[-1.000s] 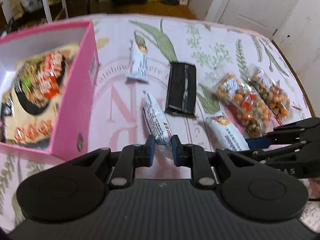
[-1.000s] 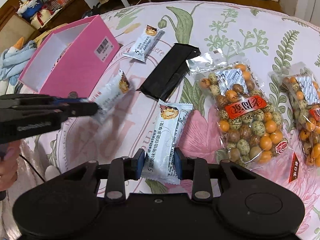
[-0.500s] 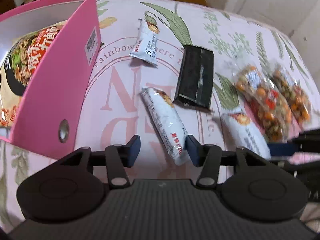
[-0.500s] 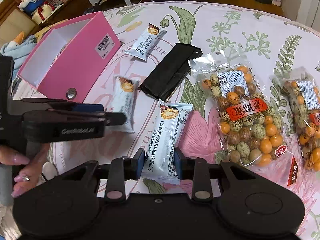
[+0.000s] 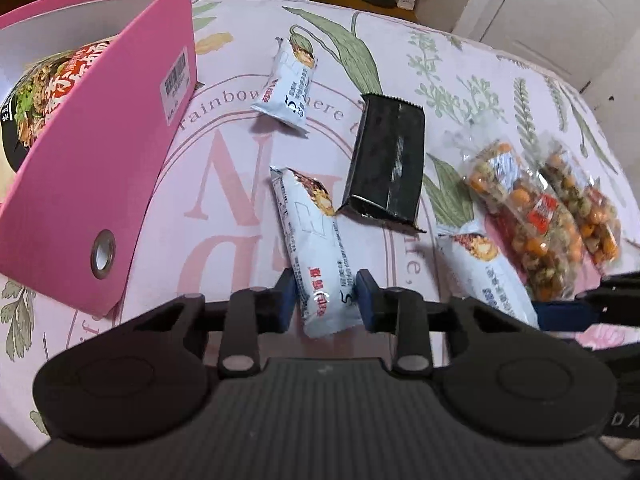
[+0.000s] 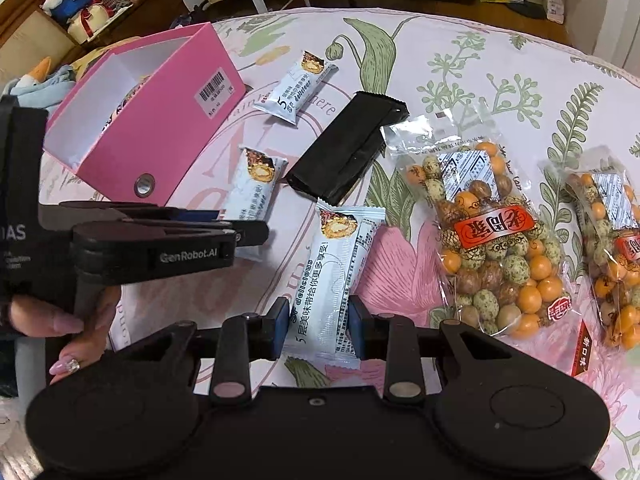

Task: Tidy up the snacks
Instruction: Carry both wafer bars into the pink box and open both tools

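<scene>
The white snack bar (image 5: pixel 316 248) lies on the surface, at four o'clock from the pink box (image 5: pixel 96 184). The left gripper (image 5: pixel 325 300) has its jaws closing around the bar's near end; a second ago they pinched it, half a second ago spread. Next: grip firmly, lift into the box. The right gripper (image 6: pixel 318 326) pinches another bar (image 6: pixel 336 276).

Our view into the pink box (image 5: pixel 92 184): noodle pack (image 5: pixel 44 92) half behind its wall, cut off at the left edge.
</scene>
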The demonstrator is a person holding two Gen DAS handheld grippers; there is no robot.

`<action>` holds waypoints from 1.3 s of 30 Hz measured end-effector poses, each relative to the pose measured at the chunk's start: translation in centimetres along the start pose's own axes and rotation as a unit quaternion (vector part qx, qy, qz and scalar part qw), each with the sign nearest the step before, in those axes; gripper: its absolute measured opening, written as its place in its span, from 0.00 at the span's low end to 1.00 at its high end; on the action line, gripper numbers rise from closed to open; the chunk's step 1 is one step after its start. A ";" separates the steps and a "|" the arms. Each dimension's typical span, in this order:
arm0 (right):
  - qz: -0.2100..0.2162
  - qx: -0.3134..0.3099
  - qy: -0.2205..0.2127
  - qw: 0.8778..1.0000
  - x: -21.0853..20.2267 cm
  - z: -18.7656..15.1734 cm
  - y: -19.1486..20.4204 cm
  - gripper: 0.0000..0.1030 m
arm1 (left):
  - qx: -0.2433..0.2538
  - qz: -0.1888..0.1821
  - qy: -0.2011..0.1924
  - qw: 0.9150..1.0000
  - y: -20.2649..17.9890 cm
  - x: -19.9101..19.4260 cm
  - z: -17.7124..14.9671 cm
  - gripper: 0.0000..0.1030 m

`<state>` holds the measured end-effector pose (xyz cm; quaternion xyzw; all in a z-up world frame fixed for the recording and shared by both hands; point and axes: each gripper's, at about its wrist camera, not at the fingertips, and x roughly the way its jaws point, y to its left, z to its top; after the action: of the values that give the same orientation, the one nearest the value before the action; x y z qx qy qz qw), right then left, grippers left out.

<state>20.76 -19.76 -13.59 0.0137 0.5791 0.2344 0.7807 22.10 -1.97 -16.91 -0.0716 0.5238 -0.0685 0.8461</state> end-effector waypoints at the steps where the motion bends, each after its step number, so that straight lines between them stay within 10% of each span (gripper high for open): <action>1: -0.003 0.003 0.001 1.000 0.1 0.0 -0.2 0.35 | 0.006 0.002 0.000 1.000 -0.1 0.0 0.0 0.27; 22: 0.031 0.019 -0.008 0.999 -2.3 -3.4 2.5 0.35 | 0.038 -0.012 0.043 0.998 -0.8 -6.0 -5.3 0.24; 39: 0.105 -0.051 -0.082 0.990 -10.2 1.0 11.8 0.35 | 0.050 -0.034 -0.087 0.994 7.5 -22.3 -2.9 0.24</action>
<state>15.28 -12.90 -0.63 0.0534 0.4955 0.3425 0.7964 9.90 9.52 -0.07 -0.0527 0.4415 -0.1170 0.8880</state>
